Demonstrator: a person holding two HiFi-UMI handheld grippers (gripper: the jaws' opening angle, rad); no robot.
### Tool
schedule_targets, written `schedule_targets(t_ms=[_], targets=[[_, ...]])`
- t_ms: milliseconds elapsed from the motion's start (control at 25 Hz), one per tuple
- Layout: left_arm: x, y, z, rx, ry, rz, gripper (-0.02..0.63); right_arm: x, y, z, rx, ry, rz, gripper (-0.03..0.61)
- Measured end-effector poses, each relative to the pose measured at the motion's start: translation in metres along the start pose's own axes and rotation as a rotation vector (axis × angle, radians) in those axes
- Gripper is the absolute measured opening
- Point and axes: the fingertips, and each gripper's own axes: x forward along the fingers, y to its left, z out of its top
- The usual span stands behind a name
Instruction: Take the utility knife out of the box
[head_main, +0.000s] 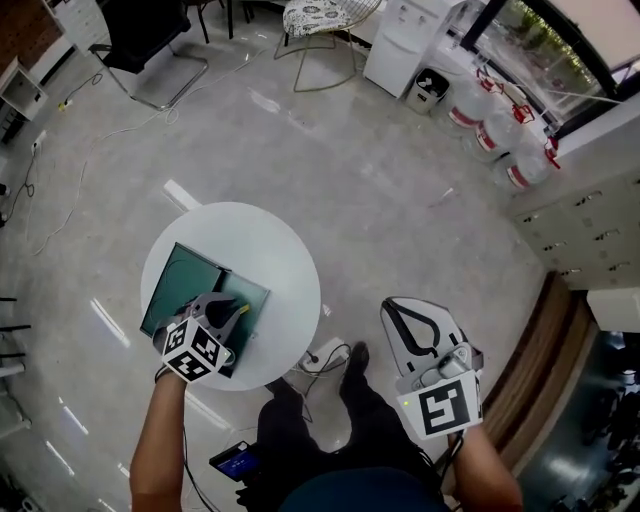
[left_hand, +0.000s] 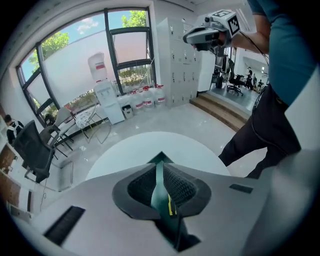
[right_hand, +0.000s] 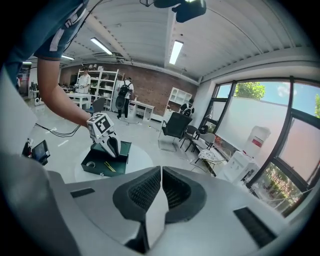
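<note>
Your left tool hangs over the box on the tabletop, jaws together; your right tool, over the floor, is closed and empty.

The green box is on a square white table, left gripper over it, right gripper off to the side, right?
No: the head view shows the white table is round, not square. The green box is on it, left gripper over it, right gripper off to the side.
</note>
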Motion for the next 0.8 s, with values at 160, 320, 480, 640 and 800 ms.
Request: schedule_targets(t_ms=[160, 320, 480, 640, 800], targets=[[0.026, -0.004, -0.021, 0.006, 0.063, -0.042, 0.070, 0.016, 0.002, -0.013, 0.014, 0.020, 0.015, 0.040], [0.049, -0.007, -0.043, 0.010, 0.117, -0.055, 0.099, 0.026, 0.010, -0.029, 0.022, 0.040, 0.030, 0.038], [0.068, -0.005, -0.060, 0.012, 0.170, -0.054, 0.117, 0.036, 0.013, -0.045, 0.028, 0.061, 0.044, 0.040], [0.084, -0.004, -0.072, 0.040, 0.225, -0.047, 0.132, 0.045, 0.017, -0.060, 0.041, 0.078, 0.053, 0.038], [0.095, -0.007, -0.083, 0.105, 0.318, -0.057, 0.132, 0.055, 0.018, -0.074, 0.050, 0.096, 0.061, 0.040]])
